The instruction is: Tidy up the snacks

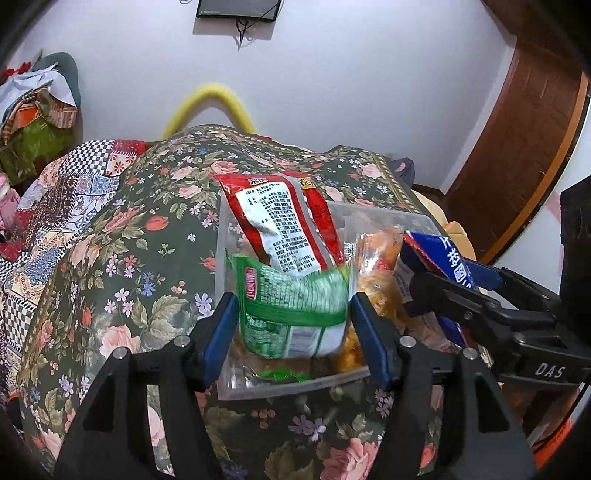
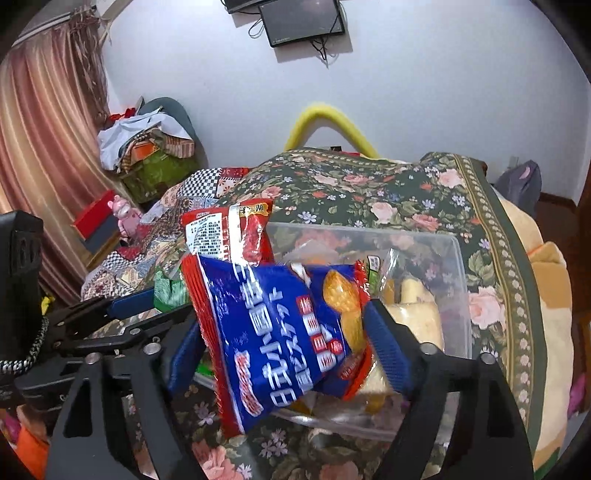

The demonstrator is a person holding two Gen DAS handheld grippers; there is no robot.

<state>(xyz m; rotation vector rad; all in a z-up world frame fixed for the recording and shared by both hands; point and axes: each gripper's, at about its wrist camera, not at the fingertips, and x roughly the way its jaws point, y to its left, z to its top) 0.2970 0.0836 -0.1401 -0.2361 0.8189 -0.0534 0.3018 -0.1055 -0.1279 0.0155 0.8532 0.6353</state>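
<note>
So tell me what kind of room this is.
Probably a bedroom in a home: a floral quilt over what looks like a bed, a pink curtain, a screen mounted on the wall.

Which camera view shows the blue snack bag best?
The right wrist view: the blue snack bag fills the centre, its whole front visible between the right gripper fingers. In the left wrist view, only one end of it shows at the right, held over the clear plastic bin.
</note>
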